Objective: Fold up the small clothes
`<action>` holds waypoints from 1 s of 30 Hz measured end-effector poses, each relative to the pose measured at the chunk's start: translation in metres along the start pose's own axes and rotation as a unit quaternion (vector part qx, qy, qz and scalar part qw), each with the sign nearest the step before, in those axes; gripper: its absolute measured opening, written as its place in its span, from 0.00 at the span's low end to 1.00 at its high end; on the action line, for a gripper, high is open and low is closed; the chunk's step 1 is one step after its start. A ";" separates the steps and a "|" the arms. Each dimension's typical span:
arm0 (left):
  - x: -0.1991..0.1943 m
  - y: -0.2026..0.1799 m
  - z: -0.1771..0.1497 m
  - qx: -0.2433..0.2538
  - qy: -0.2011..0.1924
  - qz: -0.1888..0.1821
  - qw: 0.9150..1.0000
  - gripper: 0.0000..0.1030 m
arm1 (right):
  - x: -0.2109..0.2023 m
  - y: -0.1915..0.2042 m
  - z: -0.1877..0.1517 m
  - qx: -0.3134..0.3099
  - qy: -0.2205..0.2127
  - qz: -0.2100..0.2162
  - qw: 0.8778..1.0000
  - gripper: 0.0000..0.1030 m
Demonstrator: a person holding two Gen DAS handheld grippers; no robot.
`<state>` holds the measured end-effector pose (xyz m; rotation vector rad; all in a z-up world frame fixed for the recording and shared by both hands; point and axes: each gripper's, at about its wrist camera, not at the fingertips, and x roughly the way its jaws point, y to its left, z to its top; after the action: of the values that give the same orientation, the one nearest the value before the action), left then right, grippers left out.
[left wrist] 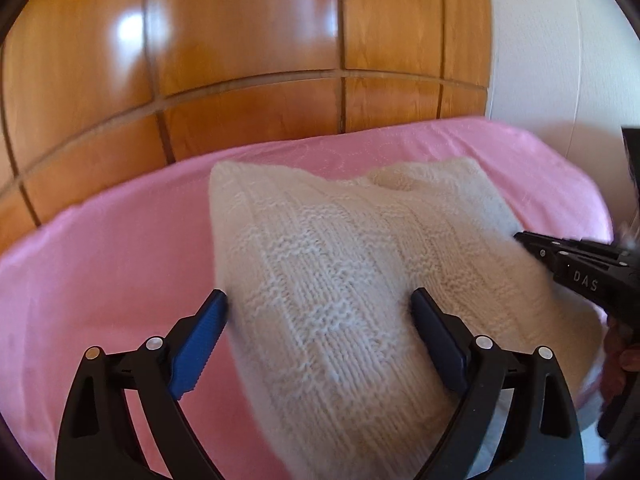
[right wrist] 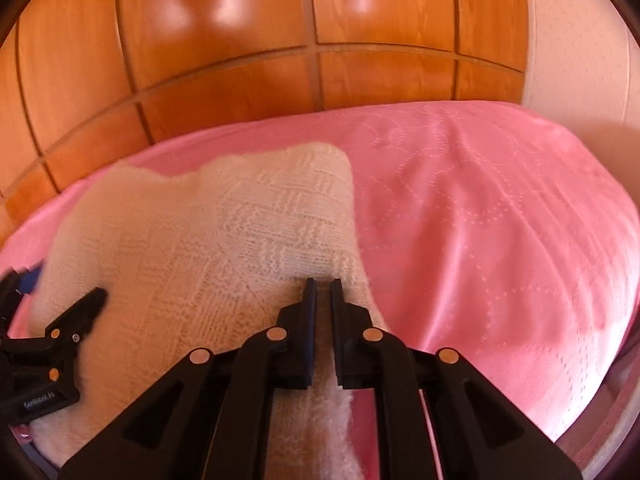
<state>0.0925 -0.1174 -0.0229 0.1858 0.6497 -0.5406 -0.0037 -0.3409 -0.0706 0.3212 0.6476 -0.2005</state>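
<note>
In the left wrist view the left gripper [left wrist: 319, 308] fills the lower part of the frame with its jaws spread wide apart, one blue pad [left wrist: 199, 350] at lower left and the other at lower right. The left pad sits at the left edge of the cream knitted garment [left wrist: 340, 280], while the right pad rests on top of the knit; the cloth passes between them unclamped. The garment runs from the bottom centre up to the middle of the frame, its ribbed and textured stitches clear near the jaws, its upper edge blurred.

In the right wrist view the right gripper [right wrist: 322, 286] sits at lower centre, its jaws nearly together with only a narrow slot between them. A strip of the knitted garment [right wrist: 208, 248] lies in that slot, and the fingertips press into the knit near its right edge. The same gripper appears at the right edge of the left wrist view [left wrist: 520, 237], touching the garment's right side.

The garment lies on a pink bedspread [right wrist: 480, 208] with a faint stitched pattern, covering the middle and right of the frame. Behind it, across the top, stands a glossy wooden panelled wall [left wrist: 240, 60], with a pale wall [left wrist: 560, 60] at upper right.
</note>
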 end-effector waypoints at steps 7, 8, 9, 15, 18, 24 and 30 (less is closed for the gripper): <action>-0.017 -0.003 0.020 -0.004 -0.017 0.026 1.000 0.89 | -0.022 0.023 0.029 -0.001 -0.009 0.047 0.999 0.38; -0.013 -0.006 0.023 0.001 -0.015 0.028 1.000 0.89 | -0.015 0.028 0.032 -0.009 0.000 0.042 0.999 0.37; -0.005 -0.009 0.027 0.007 -0.005 0.034 0.999 0.89 | -0.010 0.033 0.035 -0.014 0.005 0.039 0.999 0.37; 0.043 -0.015 0.013 0.054 0.022 0.030 0.998 0.94 | 0.051 0.016 0.022 0.013 0.051 0.028 0.998 0.37; 0.044 -0.013 0.011 0.046 0.019 0.025 0.998 0.94 | 0.051 0.009 0.019 0.030 0.037 0.041 0.998 0.37; 0.033 -0.006 0.004 0.005 0.016 0.016 1.000 0.94 | 0.043 0.021 0.012 -0.004 0.013 0.014 1.000 0.37; 0.016 0.002 -0.015 -0.066 0.021 -0.017 0.997 0.94 | 0.043 0.020 0.011 -0.002 0.005 0.018 1.000 0.38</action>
<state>0.0964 -0.1178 -0.0445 0.0620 0.7288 -0.5262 0.0419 -0.3301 -0.0840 0.3301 0.6518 -0.1635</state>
